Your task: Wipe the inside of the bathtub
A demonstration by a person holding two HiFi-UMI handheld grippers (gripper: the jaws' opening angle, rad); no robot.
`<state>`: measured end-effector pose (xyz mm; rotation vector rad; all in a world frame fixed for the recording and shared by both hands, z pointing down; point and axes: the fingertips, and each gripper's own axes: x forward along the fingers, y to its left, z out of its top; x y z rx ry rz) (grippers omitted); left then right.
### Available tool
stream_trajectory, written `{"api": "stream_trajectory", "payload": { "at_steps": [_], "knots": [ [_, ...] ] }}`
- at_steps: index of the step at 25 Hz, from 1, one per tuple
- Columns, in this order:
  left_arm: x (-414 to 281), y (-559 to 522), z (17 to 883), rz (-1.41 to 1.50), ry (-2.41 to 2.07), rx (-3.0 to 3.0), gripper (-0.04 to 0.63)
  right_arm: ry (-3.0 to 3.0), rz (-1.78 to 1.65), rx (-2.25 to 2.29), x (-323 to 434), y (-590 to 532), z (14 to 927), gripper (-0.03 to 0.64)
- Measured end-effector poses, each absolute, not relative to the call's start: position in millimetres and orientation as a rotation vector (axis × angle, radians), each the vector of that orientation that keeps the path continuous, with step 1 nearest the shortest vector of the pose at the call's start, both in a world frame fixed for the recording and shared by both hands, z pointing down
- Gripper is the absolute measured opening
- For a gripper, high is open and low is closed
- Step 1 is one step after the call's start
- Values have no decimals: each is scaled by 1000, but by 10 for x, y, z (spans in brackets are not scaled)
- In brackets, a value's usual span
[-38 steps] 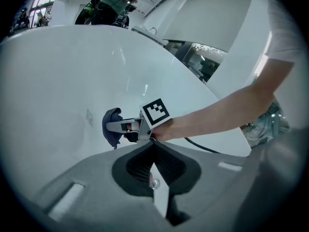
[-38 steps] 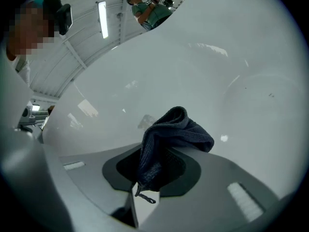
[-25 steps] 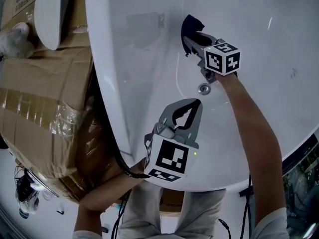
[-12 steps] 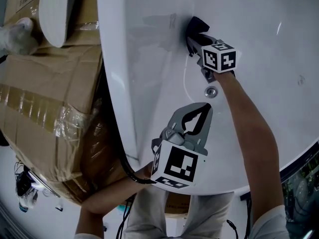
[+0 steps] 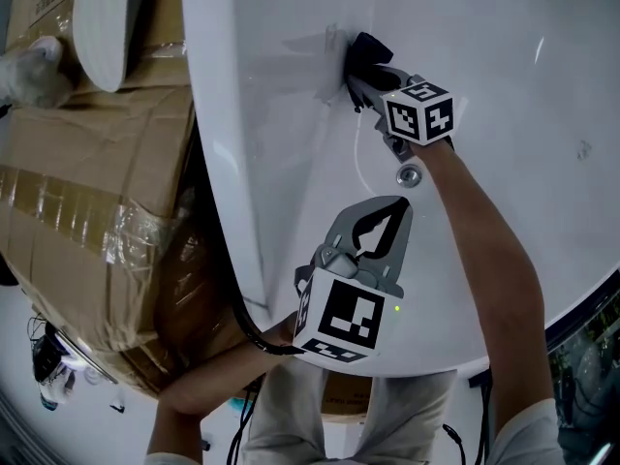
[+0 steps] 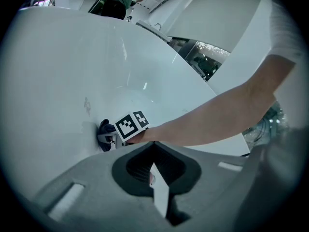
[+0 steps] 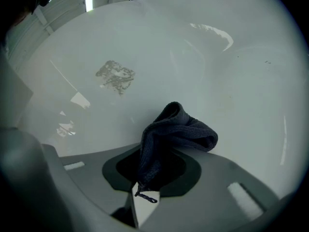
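The white bathtub fills the head view, with its round metal drain near the middle. My right gripper is shut on a dark knitted cloth and presses it against the tub's left inner wall. In the right gripper view the cloth bulges out of the jaws, and a grey smudge marks the wall ahead. My left gripper hovers nearer, over the tub's near end, shut and empty. The left gripper view shows the right gripper's marker cube and the cloth on the wall.
Taped cardboard boxes stand close against the tub's left rim. A white oval object lies on top of them. Cables lie on the floor at the lower left.
My right gripper has slid the cloth leftward along the tub wall towards the smudge. The left gripper shifted slightly right and stayed shut.
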<state>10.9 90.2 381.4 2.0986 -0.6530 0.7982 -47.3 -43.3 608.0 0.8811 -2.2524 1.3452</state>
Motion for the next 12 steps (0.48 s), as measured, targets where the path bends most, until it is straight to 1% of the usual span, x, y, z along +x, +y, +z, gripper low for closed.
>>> {"api": "stream_trajectory", "payload": {
  "at_steps": [12],
  "knots": [
    [81, 900, 3783, 781, -655, 2110, 0, -2393, 1305, 824, -702, -389, 5615, 74]
  ]
}}
